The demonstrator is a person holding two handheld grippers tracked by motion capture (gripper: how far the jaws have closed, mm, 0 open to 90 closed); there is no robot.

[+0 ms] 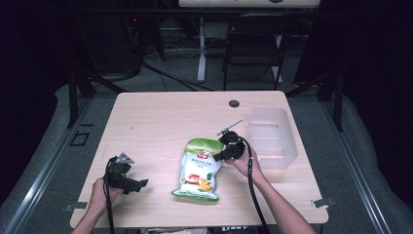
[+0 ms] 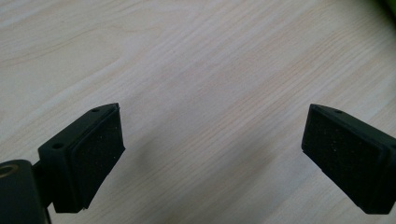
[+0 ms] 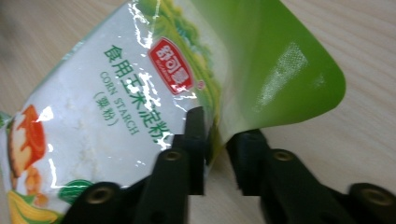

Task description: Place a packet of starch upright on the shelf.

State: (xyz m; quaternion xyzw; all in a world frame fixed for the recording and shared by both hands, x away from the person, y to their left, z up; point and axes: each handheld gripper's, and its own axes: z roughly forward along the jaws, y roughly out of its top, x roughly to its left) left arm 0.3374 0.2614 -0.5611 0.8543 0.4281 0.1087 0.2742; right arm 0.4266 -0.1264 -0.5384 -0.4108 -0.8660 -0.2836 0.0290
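High view shows, at the left, the left tongs (image 1: pixel 127 181) held in a hand (image 1: pixel 100 196) near the front edge of the bench (image 1: pixel 160 112). Their jaws stand wide apart with nothing between them, and in the left gripper view only bare wood lies under the two black pads (image 2: pixel 100 149).

In the middle of the bench lies the corn starch bag (image 1: pixel 198 169), a white and green pouch with a red label, flat on the wood, its green top edge pointing away from the person.

Just to the right of the bag's top are the right tongs (image 1: pixel 225 155), held in the other hand (image 1: pixel 246 165). In the right gripper view the jaws are nearly together, and the green upper corner of the bag (image 3: pixel 261 60) passes into the narrow gap between them; one jaw lies against the foil, but I cannot tell if both sides press it.

Further right, a clear plastic bin (image 1: pixel 272 136) stands near the bench's right edge, apart from the bag.
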